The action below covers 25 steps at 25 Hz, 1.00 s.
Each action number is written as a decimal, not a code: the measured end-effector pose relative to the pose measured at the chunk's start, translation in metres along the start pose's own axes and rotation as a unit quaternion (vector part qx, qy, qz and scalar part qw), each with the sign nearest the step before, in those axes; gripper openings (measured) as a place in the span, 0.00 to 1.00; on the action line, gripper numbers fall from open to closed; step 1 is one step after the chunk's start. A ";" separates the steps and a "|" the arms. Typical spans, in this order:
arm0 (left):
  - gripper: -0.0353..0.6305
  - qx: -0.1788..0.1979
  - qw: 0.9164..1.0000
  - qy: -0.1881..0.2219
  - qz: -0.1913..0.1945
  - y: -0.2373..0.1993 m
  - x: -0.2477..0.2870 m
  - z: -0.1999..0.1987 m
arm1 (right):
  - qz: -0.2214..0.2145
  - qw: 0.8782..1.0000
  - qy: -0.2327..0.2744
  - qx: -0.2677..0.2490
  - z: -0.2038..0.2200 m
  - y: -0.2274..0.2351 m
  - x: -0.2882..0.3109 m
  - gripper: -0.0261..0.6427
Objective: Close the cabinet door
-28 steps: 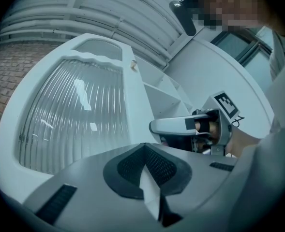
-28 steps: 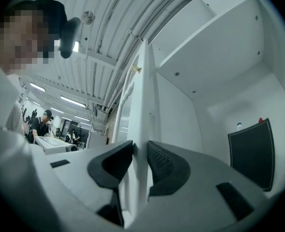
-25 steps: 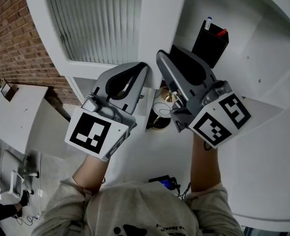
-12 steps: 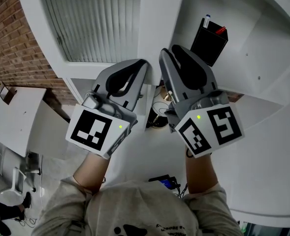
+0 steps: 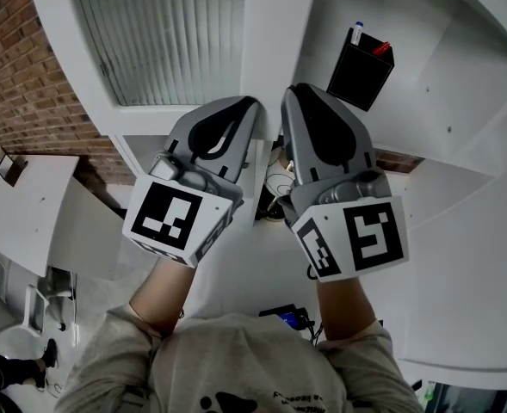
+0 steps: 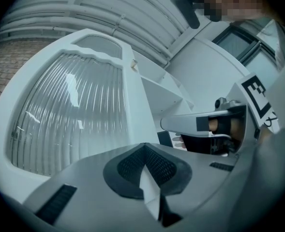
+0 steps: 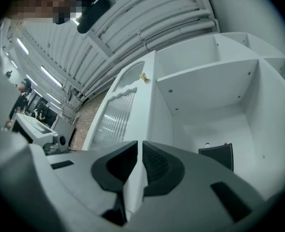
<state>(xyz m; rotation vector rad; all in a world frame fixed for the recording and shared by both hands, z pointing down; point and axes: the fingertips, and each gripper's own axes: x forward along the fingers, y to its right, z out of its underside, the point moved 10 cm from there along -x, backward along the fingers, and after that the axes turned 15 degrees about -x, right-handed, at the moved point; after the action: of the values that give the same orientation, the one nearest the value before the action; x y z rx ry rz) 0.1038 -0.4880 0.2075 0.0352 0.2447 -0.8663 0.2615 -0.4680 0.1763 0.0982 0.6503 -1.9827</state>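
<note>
The white cabinet door with a ribbed glass pane stands open to the left of the cabinet's shelves. Both grippers are at its free edge, side by side. My left gripper is shut on that edge, a white sliver of the door showing between its pads. My right gripper is closing on the same edge just to the right. In the right gripper view the door runs down into the right gripper, and its white edge fills the narrow slit between the pads.
A black pen holder with pens stands on a shelf inside the cabinet, also in the right gripper view as the pen holder. A brick wall and a white desk lie to the left. Cables and small items sit below the hands.
My right gripper rolled, so its marker cube now faces me squarely, shifted slightly up and left toward the door's edge, and its jaws narrowed. The left gripper stayed put.
</note>
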 end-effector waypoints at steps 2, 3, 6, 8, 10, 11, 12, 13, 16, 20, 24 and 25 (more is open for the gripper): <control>0.06 0.002 1.000 0.002 -0.001 0.000 0.000 0.000 | 0.006 1.000 -0.001 -0.011 -0.002 -0.003 -0.002 0.08; 0.06 0.006 1.000 0.005 -0.001 0.000 0.000 0.001 | 0.008 1.000 -0.002 -0.015 -0.002 -0.005 -0.003 0.07; 0.06 0.014 1.000 0.012 -0.001 0.000 0.000 0.000 | 0.008 1.000 -0.007 -0.023 -0.003 -0.011 -0.006 0.07; 0.06 0.015 1.000 0.011 -0.002 0.000 0.000 0.000 | 0.008 1.000 -0.010 -0.025 -0.004 -0.014 -0.007 0.07; 0.06 0.012 1.000 0.009 -0.002 0.001 -0.001 0.000 | 0.008 1.000 -0.013 -0.026 -0.005 -0.017 -0.009 0.07; 0.06 0.011 1.000 0.008 -0.001 0.002 -0.002 0.000 | 0.009 0.999 -0.014 -0.027 -0.006 -0.018 -0.011 0.07; 0.06 0.011 1.000 0.006 0.000 0.003 -0.003 0.000 | 0.010 0.999 -0.015 -0.027 -0.006 -0.020 -0.012 0.07; 0.06 0.011 1.000 0.004 0.001 0.004 -0.005 0.000 | 0.011 0.999 -0.015 -0.027 -0.007 -0.021 -0.014 0.07; 0.06 0.011 1.000 0.004 0.006 0.009 -0.013 -0.001 | 0.014 0.999 -0.016 -0.026 -0.009 -0.026 -0.020 0.07; 0.06 0.012 1.000 0.010 0.011 0.017 -0.028 -0.008 | 0.020 0.999 -0.016 -0.024 -0.015 -0.035 -0.028 0.07; 0.06 0.010 1.000 0.013 0.017 0.026 -0.050 -0.013 | 0.029 0.999 -0.012 -0.022 -0.025 -0.047 -0.042 0.07; 0.06 0.007 1.000 0.013 0.019 0.029 -0.056 -0.013 | 0.031 0.999 -0.010 -0.022 -0.027 -0.051 -0.047 0.07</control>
<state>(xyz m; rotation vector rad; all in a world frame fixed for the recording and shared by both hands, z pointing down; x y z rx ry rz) 0.0884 -0.4255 0.2051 0.0640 0.2609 -0.8309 0.2356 -0.3995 0.1893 0.0701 0.6693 -1.9058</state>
